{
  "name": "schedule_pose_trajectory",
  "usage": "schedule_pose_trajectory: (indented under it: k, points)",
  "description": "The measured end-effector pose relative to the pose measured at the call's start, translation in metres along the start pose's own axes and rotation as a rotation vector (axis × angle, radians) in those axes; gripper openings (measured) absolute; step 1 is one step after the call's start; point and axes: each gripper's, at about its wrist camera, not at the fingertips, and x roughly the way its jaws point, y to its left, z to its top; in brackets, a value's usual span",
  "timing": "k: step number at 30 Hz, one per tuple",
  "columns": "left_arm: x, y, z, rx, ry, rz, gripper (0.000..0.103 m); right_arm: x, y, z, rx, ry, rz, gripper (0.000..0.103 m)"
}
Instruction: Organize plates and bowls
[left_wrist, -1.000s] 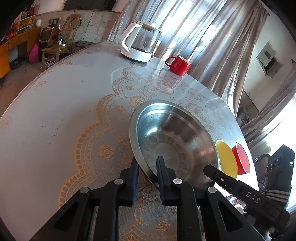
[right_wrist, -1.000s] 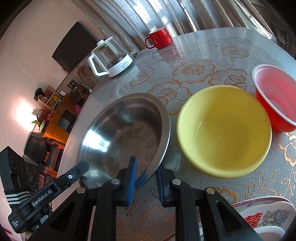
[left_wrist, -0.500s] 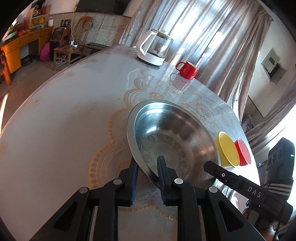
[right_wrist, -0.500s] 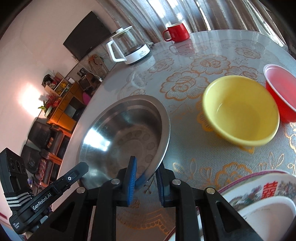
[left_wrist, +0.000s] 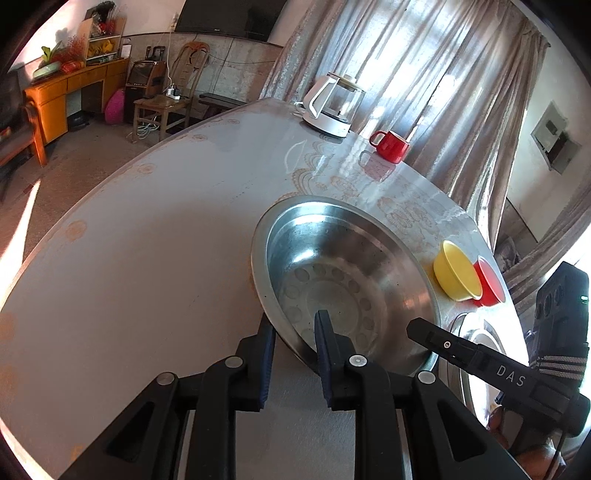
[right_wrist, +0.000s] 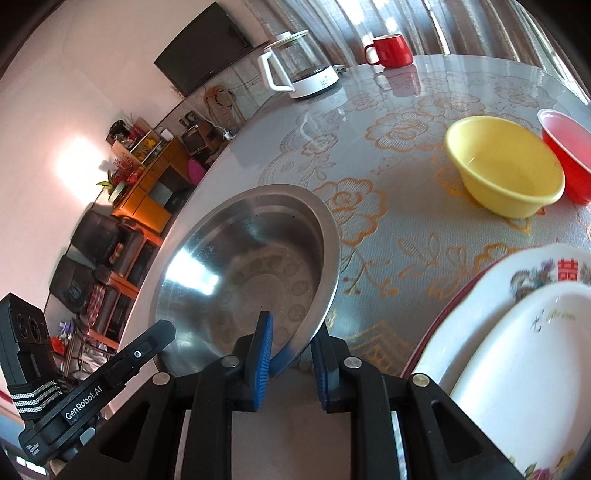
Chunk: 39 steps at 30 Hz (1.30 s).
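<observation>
Steel bowl (left_wrist: 347, 273) gripped at its near rim from two sides, over the table (left_wrist: 147, 266) and seemingly lifted off it, though the underside stays out of sight. Left gripper (left_wrist: 293, 339) clenched on the rim, one finger inside the bowl, the other outside. Right gripper (right_wrist: 291, 350) clamped likewise on the rim a little way along, blue pad (right_wrist: 263, 347) against the inner wall. Beyond the bowl, on the flowered tablecloth (right_wrist: 388, 229), a yellow bowl (right_wrist: 506, 166) and, just beside it and apparently touching, a red bowl (right_wrist: 569, 151). Near the right gripper, a stack of plates: a white plate (right_wrist: 524, 354) lying on a flowered plate (right_wrist: 546, 266). At the far edge of the table, a glass kettle (left_wrist: 334, 103) with white handle and a red mug (left_wrist: 391, 146), close together but apart. Past the table, curtains (left_wrist: 424, 74) and an orange cabinet (left_wrist: 55, 96).
</observation>
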Motion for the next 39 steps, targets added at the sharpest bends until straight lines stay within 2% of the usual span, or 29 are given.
schedule_pose_trajectory:
  k: [6, 23, 30, 34, 39]
  points:
    - [-0.01, 0.007, -0.016, 0.0, -0.001, 0.013, 0.023, -0.004, 0.01, -0.014, -0.043, 0.004, -0.015, 0.02]
    - [-0.026, 0.016, -0.03, -0.001, -0.006, 0.058, 0.027, -0.001, 0.026, -0.031, -0.1, 0.032, 0.018, 0.02]
    - [-0.031, 0.015, -0.032, 0.023, -0.034, 0.107, 0.029, -0.001, 0.028, -0.031, -0.113, 0.023, 0.039, 0.022]
    - [-0.038, 0.017, -0.034, 0.03, -0.058, 0.13, 0.033, -0.004, 0.025, -0.029, -0.106, 0.008, 0.048, 0.029]
    - [-0.046, 0.018, -0.034, 0.035, -0.085, 0.171, 0.033, -0.01, 0.021, -0.029, -0.089, -0.013, 0.051, 0.03]
